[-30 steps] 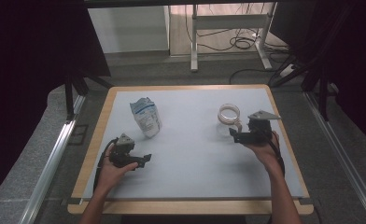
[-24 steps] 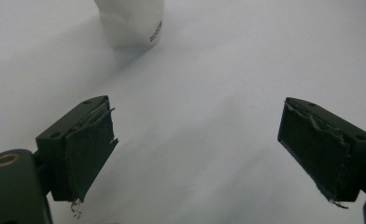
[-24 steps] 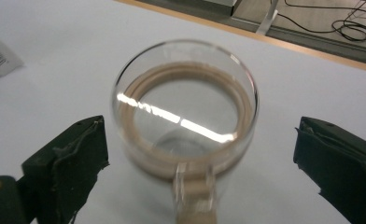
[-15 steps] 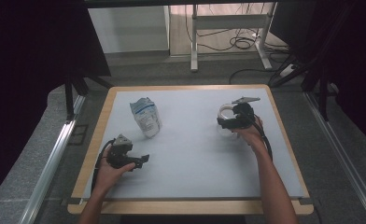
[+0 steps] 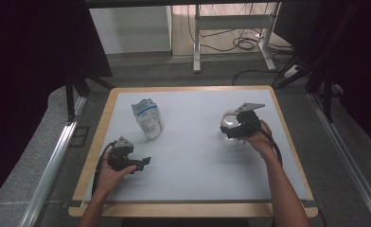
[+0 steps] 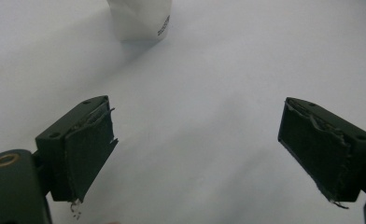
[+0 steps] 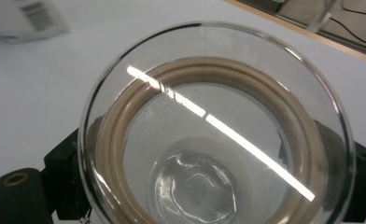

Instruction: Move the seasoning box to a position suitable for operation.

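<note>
Around the glass jar (image 7: 217,135) the right tongs (image 5: 234,127) have been narrowing, not yet clenched; next, squeeze firmly. Left tongs (image 6: 209,154) gape released.

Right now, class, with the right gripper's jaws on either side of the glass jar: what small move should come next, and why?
Probably close the right gripper onto the glass jar. Its jaws stand on either side of the jar's body and have just been closing, but whether the pads press the glass yet is unclear. The left gripper rests open, with nothing between its jaws.

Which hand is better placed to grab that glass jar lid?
The right. Its tool already straddles the glass lid, jaws closing in. The left tool sits open, far across the table.
</note>
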Available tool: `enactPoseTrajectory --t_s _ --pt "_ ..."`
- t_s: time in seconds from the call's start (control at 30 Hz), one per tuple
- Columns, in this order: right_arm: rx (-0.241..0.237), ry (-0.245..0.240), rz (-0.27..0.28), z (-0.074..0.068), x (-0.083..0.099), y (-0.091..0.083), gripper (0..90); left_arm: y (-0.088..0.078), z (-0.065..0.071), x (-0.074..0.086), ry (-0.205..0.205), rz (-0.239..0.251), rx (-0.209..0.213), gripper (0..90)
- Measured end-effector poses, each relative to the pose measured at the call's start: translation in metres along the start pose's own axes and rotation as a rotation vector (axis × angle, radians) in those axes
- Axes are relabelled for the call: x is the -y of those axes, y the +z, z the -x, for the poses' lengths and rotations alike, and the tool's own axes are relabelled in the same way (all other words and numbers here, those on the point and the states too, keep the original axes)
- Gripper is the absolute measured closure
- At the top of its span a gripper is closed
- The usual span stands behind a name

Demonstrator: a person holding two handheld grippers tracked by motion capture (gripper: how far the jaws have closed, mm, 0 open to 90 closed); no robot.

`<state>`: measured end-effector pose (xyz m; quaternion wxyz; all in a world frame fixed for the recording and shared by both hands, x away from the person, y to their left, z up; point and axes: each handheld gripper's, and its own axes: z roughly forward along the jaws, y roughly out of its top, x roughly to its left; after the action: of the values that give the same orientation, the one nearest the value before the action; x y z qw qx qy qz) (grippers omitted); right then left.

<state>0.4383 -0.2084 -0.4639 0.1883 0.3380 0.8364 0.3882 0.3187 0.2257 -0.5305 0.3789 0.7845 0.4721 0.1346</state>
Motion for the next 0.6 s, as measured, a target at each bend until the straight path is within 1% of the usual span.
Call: enactPoseTrajectory --t_s 0.03,0.07,0.1,0.17,0.23,0.27,0.3,0.37,0.5,0.53,0.57,0.6 --pt "0.0 0.0 0.0 0.0 0.0 0.0 11.2 0.0 0.0 0.0 0.0 0.0 0.0 10.5" --pt "-0.025 -0.008 -0.005 -0.007 0.004 -0.009 11.1 0.0 0.0 0.001 -0.008 -0.001 0.002 10.5" --pt "-0.025 -0.008 -0.005 -0.007 0.004 -0.009 11.1 0.0 0.0 0.001 -0.008 -0.001 0.002 10.5" --pt "-0.036 -0.022 0.002 -0.015 0.01 -0.016 11.1 0.0 0.0 0.001 -0.009 0.0 0.005 10.5" --pt "-0.064 -0.024 -0.002 -0.022 0.015 -0.022 11.2 0.0 0.0 0.001 -0.008 0.002 0.004 10.5" --pt "-0.091 -0.036 -0.006 -0.029 0.02 -0.026 11.2 0.0 0.0 0.001 -0.008 0.002 0.005 10.5" --pt "-0.091 -0.036 -0.006 -0.029 0.02 -0.026 11.2 0.0 0.0 0.001 -0.008 0.002 0.005 10.5" --pt "-0.119 -0.054 -0.012 -0.034 0.024 -0.029 11.2 0.0 0.0 0.001 -0.016 0.001 0.004 10.5" --pt "-0.171 -0.089 -0.026 -0.04 0.03 -0.031 11.1 0.0 -0.002 0.002 -0.017 -0.001 0.002 10.5" --pt "-0.207 -0.106 -0.03 -0.041 0.031 -0.032 11.1 0.001 -0.003 0.002 -0.021 -0.001 0.002 10.5" --pt "-0.207 -0.106 -0.03 -0.041 0.031 -0.032 11.1 0.001 -0.003 0.002 -0.021 -0.001 0.002 10.5" --pt "-0.236 -0.12 -0.029 -0.043 0.031 -0.031 11.1 0.002 -0.004 0.003 -0.018 -0.006 0.003 10.5"
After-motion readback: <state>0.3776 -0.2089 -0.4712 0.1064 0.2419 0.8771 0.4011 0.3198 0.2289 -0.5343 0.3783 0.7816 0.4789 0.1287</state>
